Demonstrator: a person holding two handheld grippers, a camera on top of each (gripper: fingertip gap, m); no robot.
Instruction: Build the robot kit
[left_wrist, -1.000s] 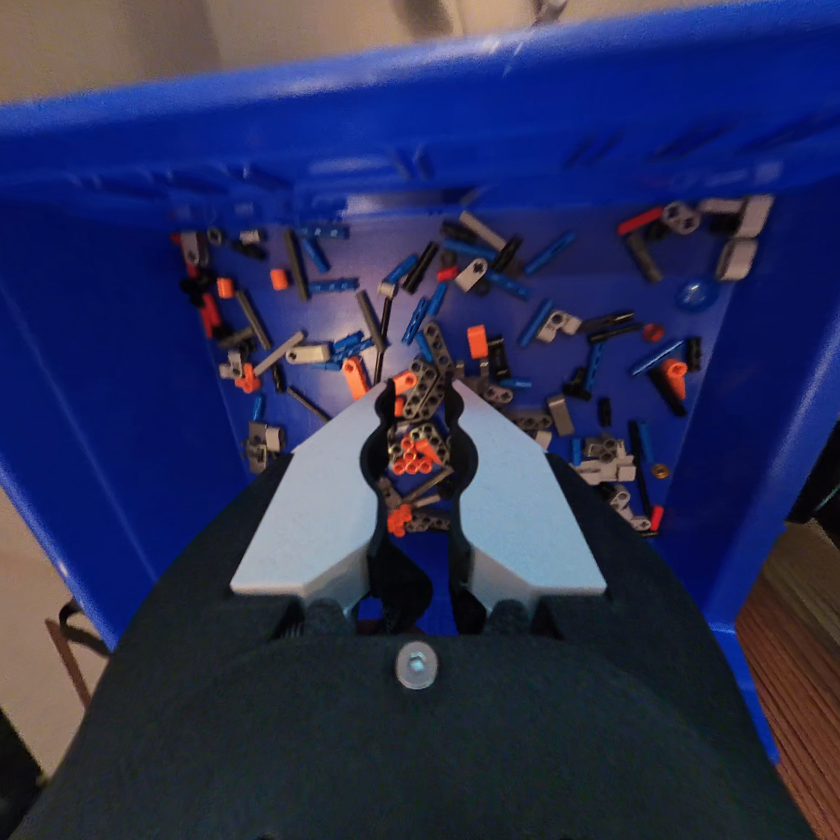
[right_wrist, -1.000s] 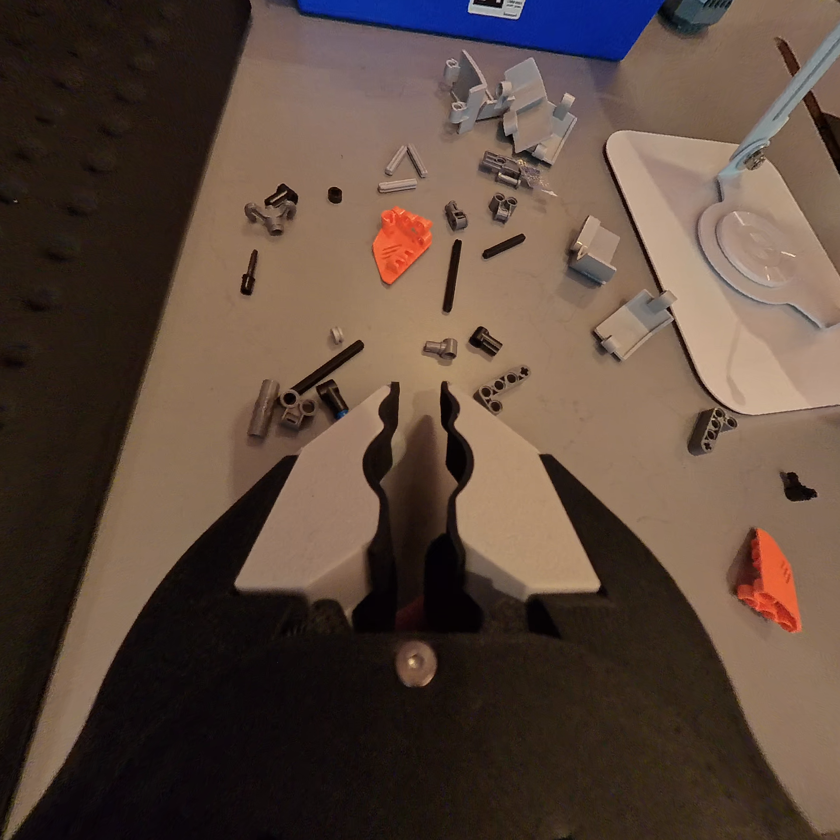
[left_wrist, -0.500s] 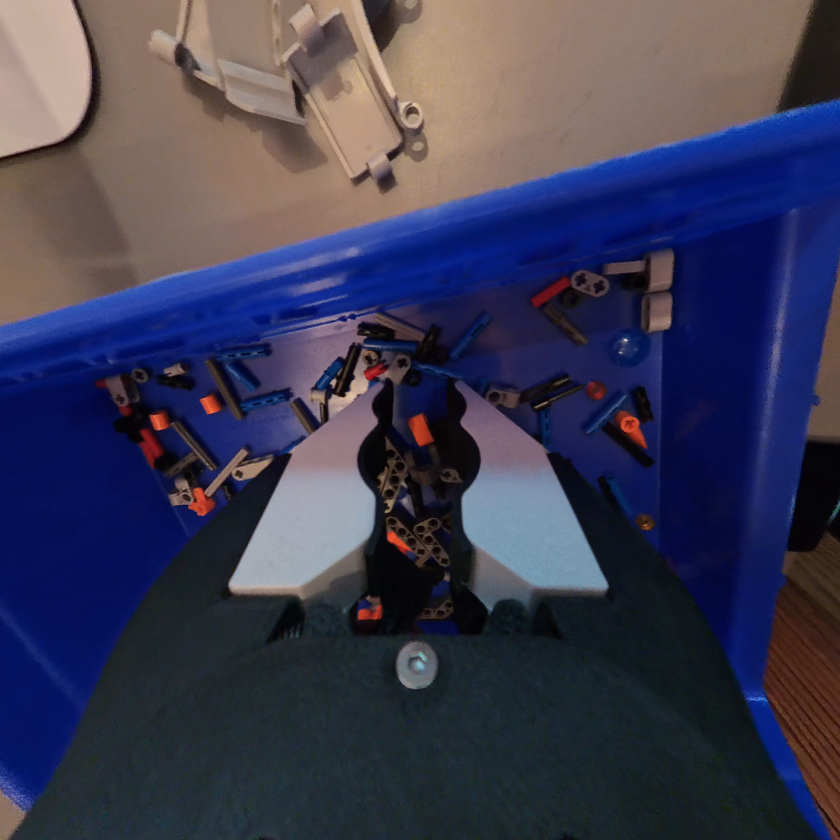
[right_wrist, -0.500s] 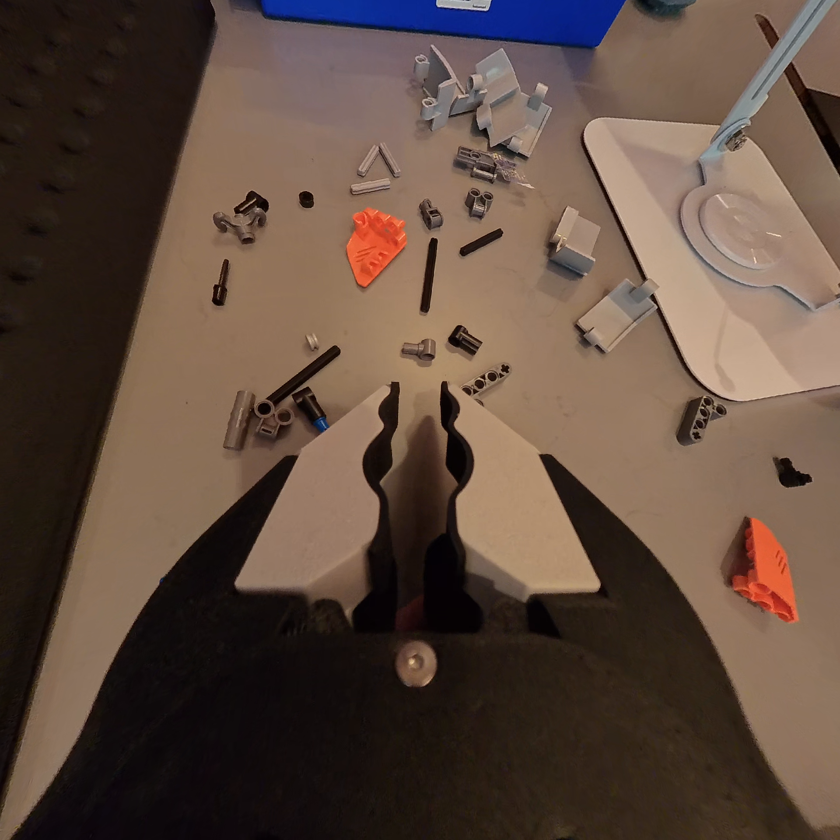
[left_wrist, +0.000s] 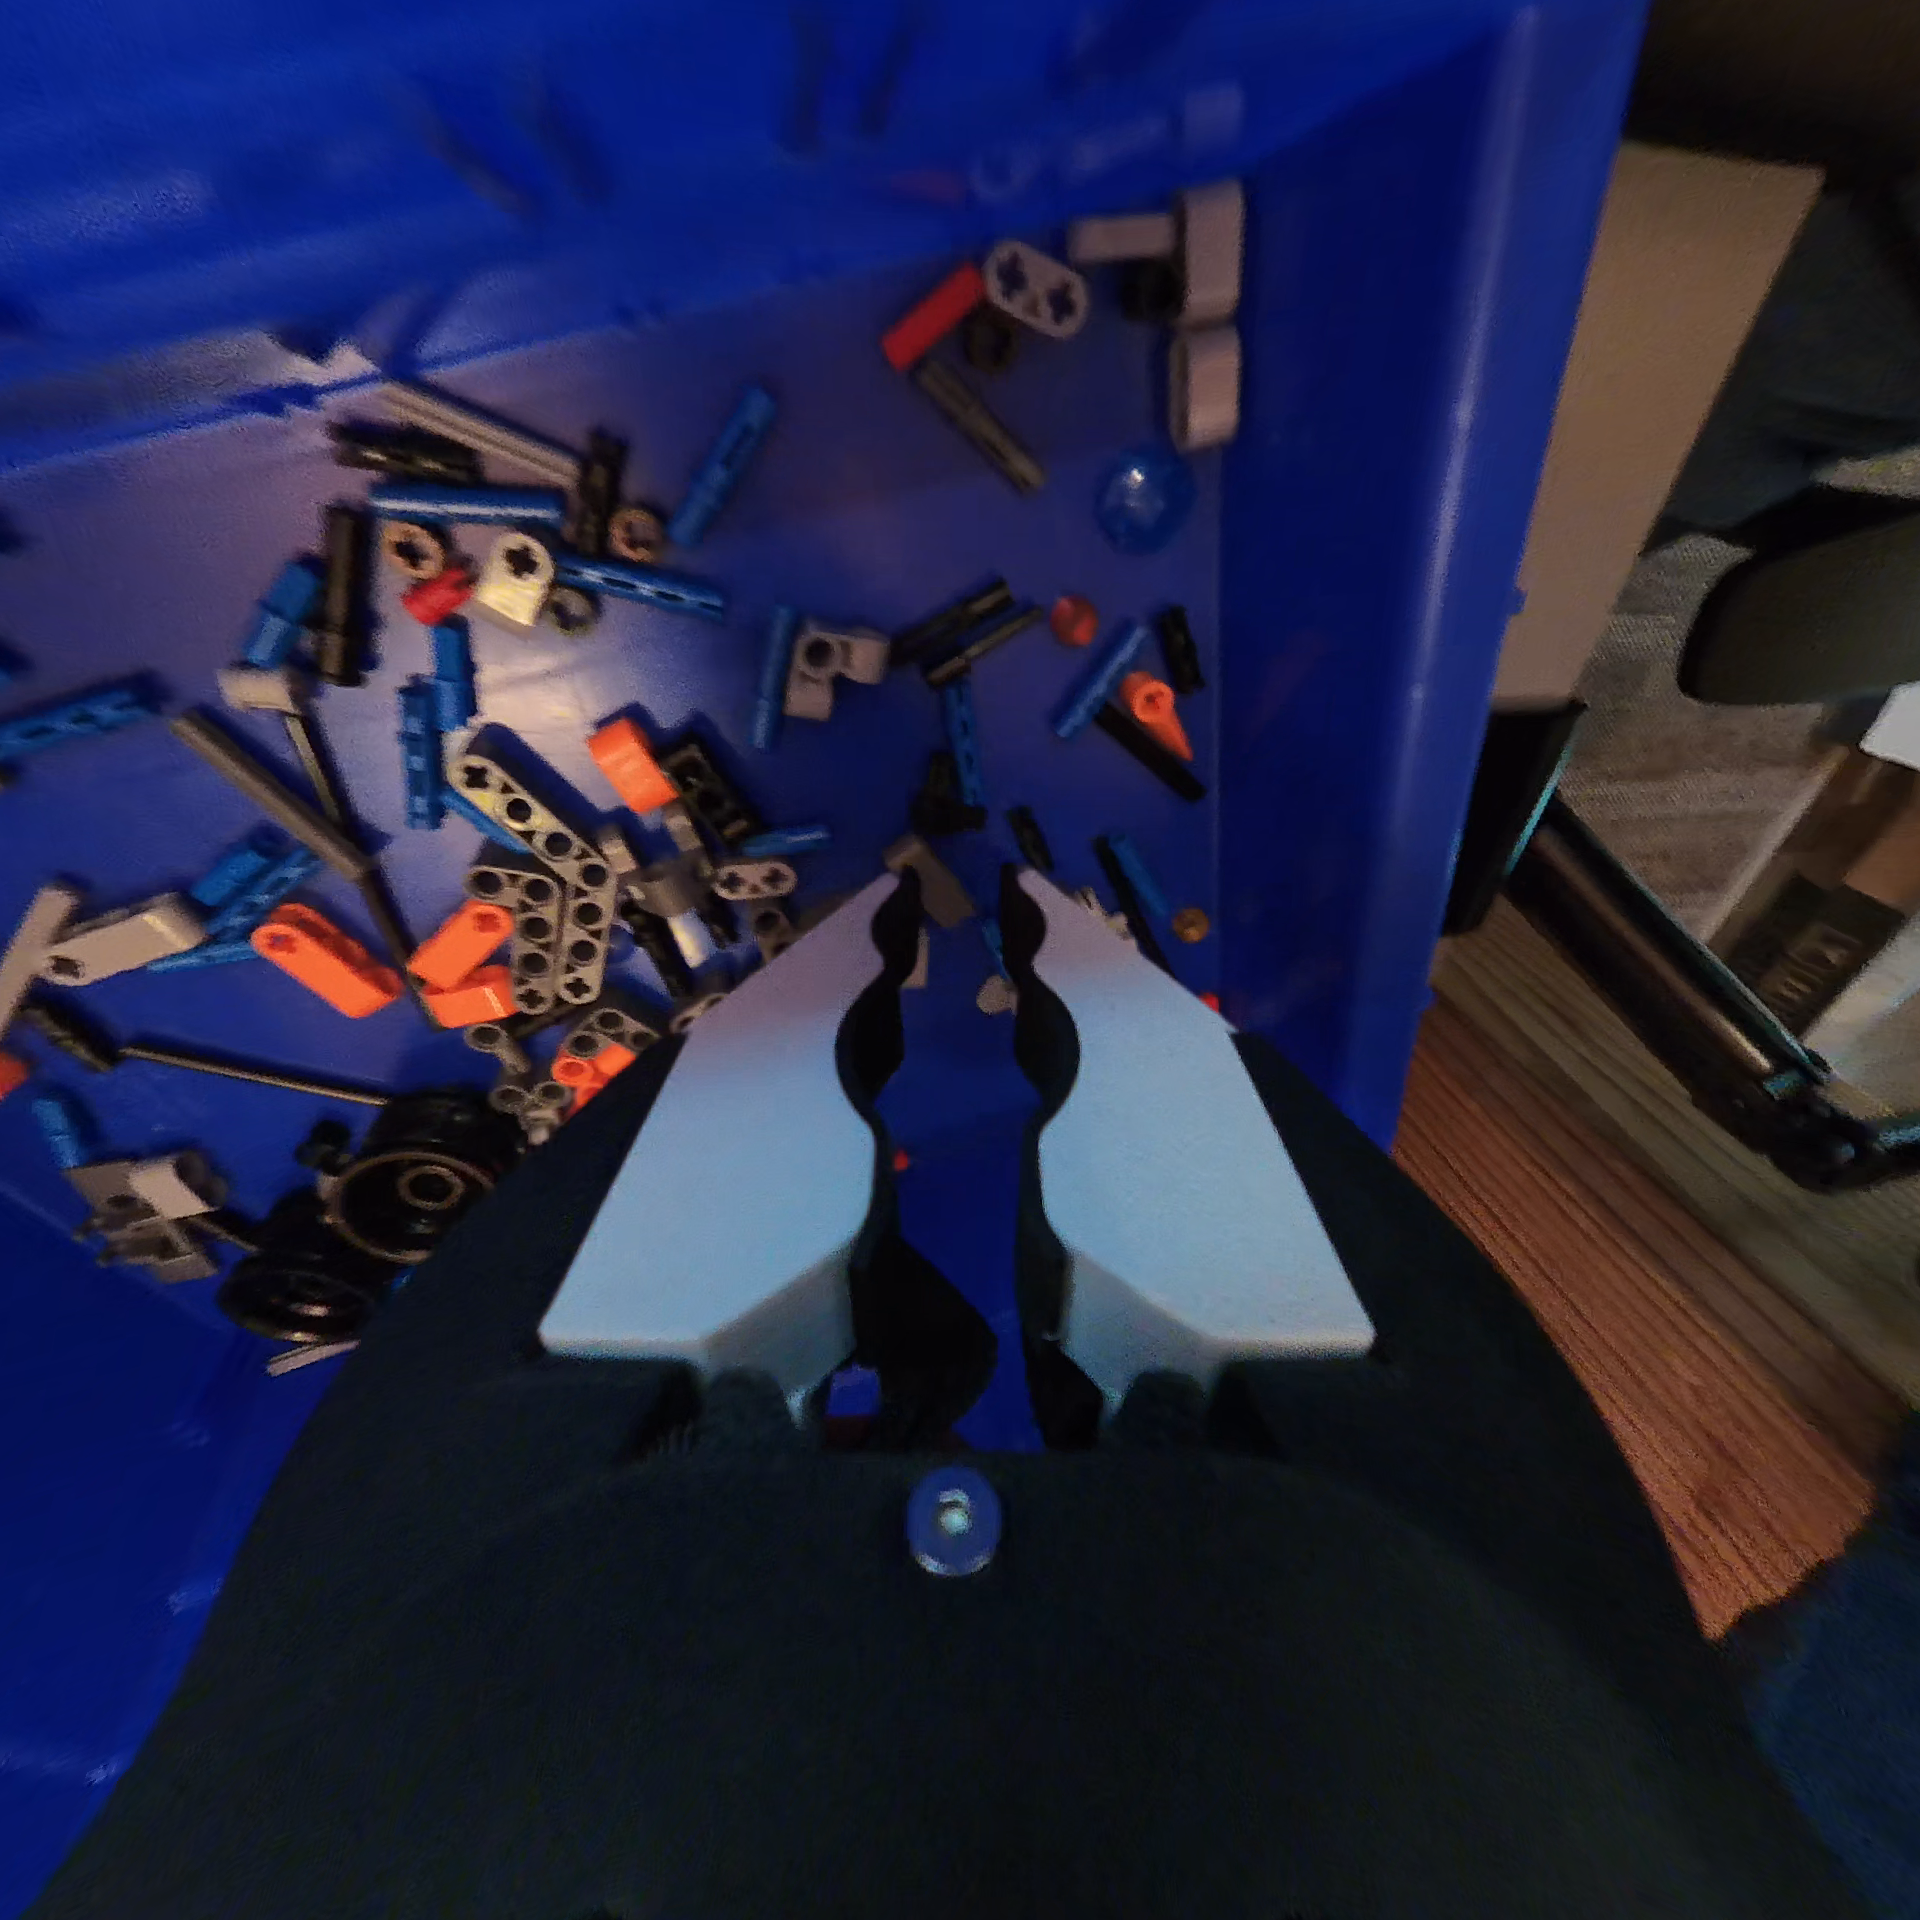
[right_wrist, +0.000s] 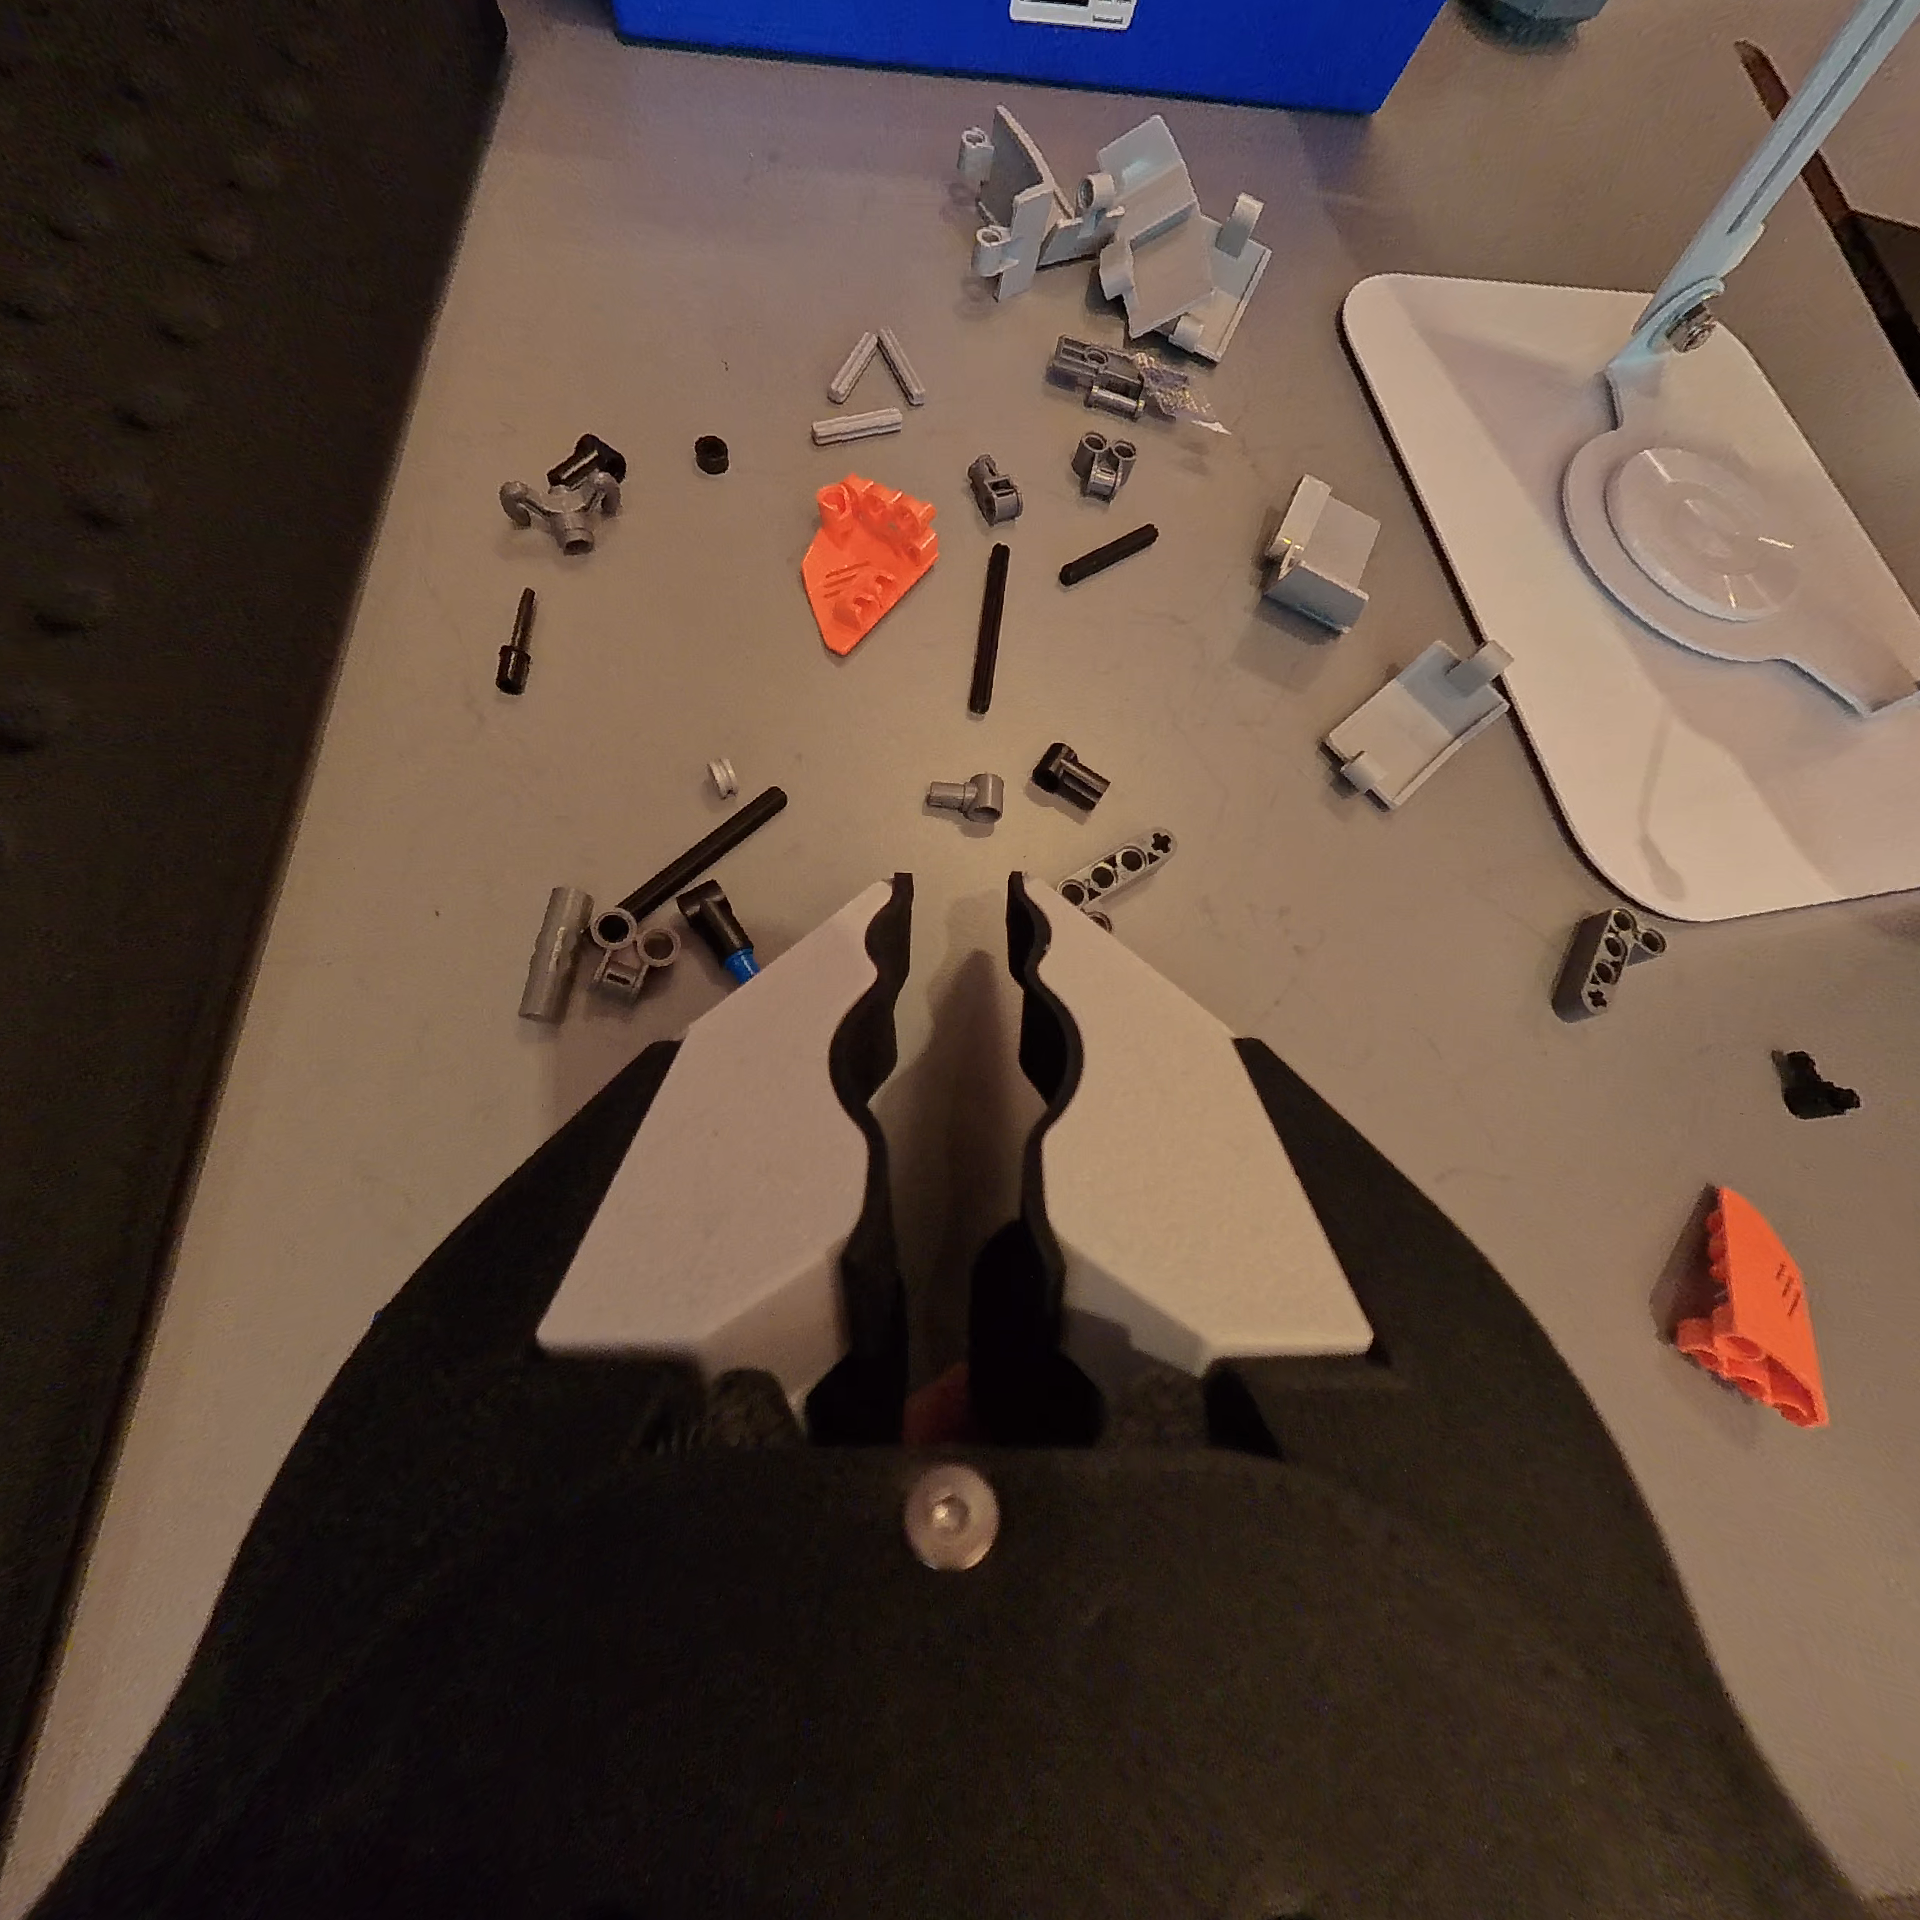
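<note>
My left gripper (left_wrist: 954, 883) is open and empty, inside a blue plastic bin (left_wrist: 1340, 582), near its right wall. Its tips hover over small loose building parts on the bin floor, close to a small grey piece (left_wrist: 930, 878). A cluster of dark grey holed beams (left_wrist: 551, 914) and orange pieces (left_wrist: 457, 961) lies to its left. My right gripper (right_wrist: 958, 883) is open and empty above a grey table (right_wrist: 644, 260). Nearest its tips are a grey connector (right_wrist: 968, 798), a black connector (right_wrist: 1070, 774) and a grey holed beam (right_wrist: 1117, 868).
On the table lie an orange panel (right_wrist: 868, 561), black axles (right_wrist: 989, 629), grey panels (right_wrist: 1122, 223) and a second orange panel (right_wrist: 1751, 1309). A white stand base (right_wrist: 1538, 582) sits at right, a blue bin (right_wrist: 1018, 42) at the far edge, a dark mat (right_wrist: 187, 416) at left. Black wheels (left_wrist: 416, 1184) lie in the bin. The tips of one gripper are about 35 cm away from the tips of the other. The black connector (right_wrist: 1070, 774) is closer to my right gripper, around 4 cm from its tips; the left tips are 35 cm off.
The left gripper has swung right and dropped deeper into the bin, toward its right wall. The right gripper has shifted slightly over the table and stays open.
</note>
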